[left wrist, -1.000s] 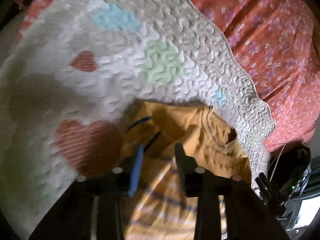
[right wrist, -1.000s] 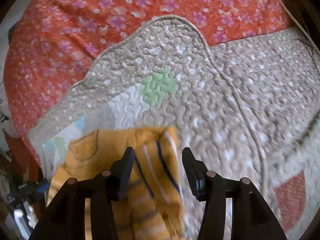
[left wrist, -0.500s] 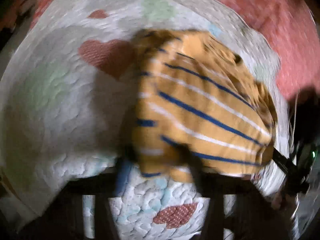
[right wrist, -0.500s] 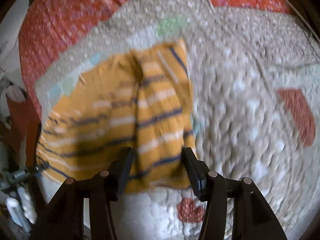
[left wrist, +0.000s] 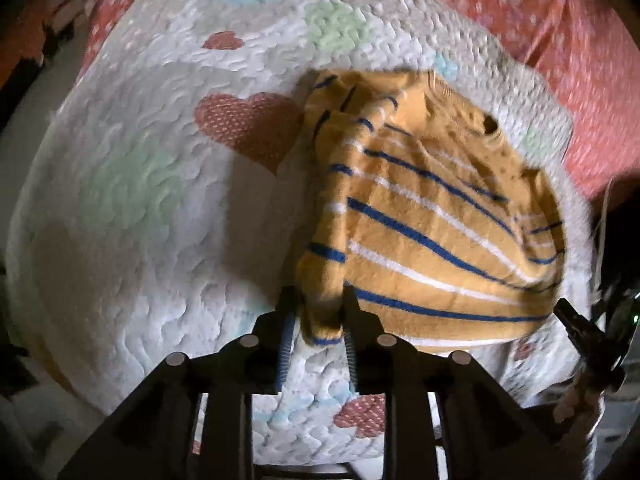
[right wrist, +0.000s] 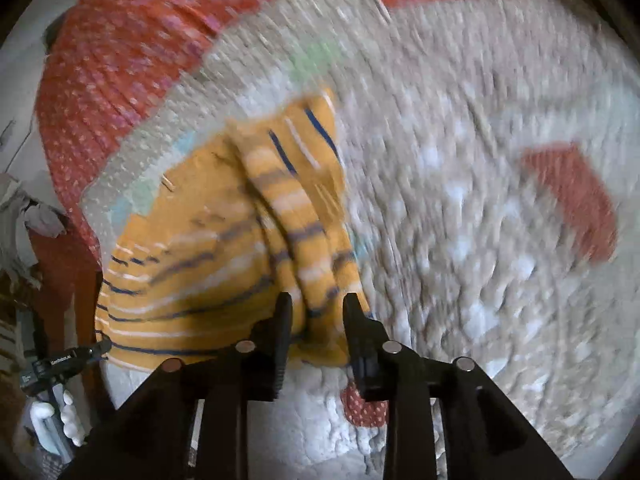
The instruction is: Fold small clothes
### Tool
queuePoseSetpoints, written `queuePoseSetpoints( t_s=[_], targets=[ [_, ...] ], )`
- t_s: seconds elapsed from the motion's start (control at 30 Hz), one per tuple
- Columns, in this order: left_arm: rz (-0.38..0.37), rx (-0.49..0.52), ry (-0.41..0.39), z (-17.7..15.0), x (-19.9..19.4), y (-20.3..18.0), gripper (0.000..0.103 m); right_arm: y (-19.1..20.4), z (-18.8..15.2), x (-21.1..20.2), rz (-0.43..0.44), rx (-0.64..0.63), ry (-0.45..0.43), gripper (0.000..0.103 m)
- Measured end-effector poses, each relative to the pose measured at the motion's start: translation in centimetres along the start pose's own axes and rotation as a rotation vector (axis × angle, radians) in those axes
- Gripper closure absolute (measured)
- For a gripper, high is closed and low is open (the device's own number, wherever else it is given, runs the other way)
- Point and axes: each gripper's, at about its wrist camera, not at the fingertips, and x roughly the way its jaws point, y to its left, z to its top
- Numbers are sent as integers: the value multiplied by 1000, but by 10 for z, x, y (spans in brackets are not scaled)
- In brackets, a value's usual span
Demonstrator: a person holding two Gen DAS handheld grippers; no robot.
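Lying on a quilted blanket (left wrist: 168,264) patterned with red, green and blue hearts, a small mustard-yellow sweater with blue and white stripes (left wrist: 432,216) is spread with its neckline at the far end and its hem nearest the cameras. In the left wrist view the left gripper (left wrist: 318,312) has its two black fingers (left wrist: 286,320) set narrowly on either side of the sweater's near-left hem corner, and the fabric bunches up between them, so the corner looks pinched. A sleeve is folded across the body along that left edge. In the right wrist view, which is blurred, the right gripper (right wrist: 316,316) sits at the opposite hem corner with a folded strip of striped cloth between its fingers (right wrist: 360,328); its jaws are opening, and I cannot tell whether the pads still press on the cloth. The quilt rests on an orange-red bedspread with pink flowers (right wrist: 132,60), visible beyond the quilt's scalloped edge. At the lower left of the right wrist view the other gripper's tip reaches the far hem corner, with a white-gloved hand (right wrist: 60,416) below it.
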Motion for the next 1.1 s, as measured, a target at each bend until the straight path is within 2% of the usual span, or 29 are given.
queuePoseSetpoints(
  t_s=[0.1, 0.2, 0.3, 0.37, 0.43, 0.47, 0.57, 0.6, 0.67, 0.73, 0.83, 0.9, 0.97, 1.1],
  targets=[
    [-23, -62, -33, -4, -10, 13, 69, 28, 21, -5, 10, -84, -50, 70],
    [-70, -114, -63, -9, -18, 22, 69, 61, 42, 18, 29, -160, -22, 70],
    [-95, -116, -79, -12, -20, 16, 69, 76, 62, 63, 10, -187, 45, 70],
    [-112, -93, -88, -14, -22, 9, 69, 70, 78, 96, -21, -151, 99, 69],
    [-129, -70, -104, -14, -24, 1, 68, 54, 90, 116, -117, -116, 113, 68],
    [-138, -63, -116, -12, -24, -2, 64, 44, 93, 119, -139, -90, 109, 70],
    [-161, -85, -141, -7, -21, 1, 54, 28, 103, 108, -93, 53, 99, 70],
    [-169, -96, -144, -7, -19, 3, 52, 34, 105, 99, -99, 52, 84, 66],
    [-197, -128, -143, -6, -11, 9, 51, 57, 107, 84, -87, -1, 69, 61],
    [-231, -153, -131, -8, 0, 11, 49, 90, 108, 74, -25, -83, 93, 57],
    [-263, -172, -119, -15, 15, 9, 42, 152, 100, 75, 78, -203, 175, 44],
    [-291, -177, -106, -20, 24, 8, 42, 198, 87, 93, 149, -268, 285, 42],
    [-314, -170, -126, -25, 25, 8, 40, 231, 74, 113, 174, -305, 370, 42],
    [-405, -195, -125, -27, 29, 17, 39, 289, 54, 170, 128, -371, 488, 42]
  ],
)
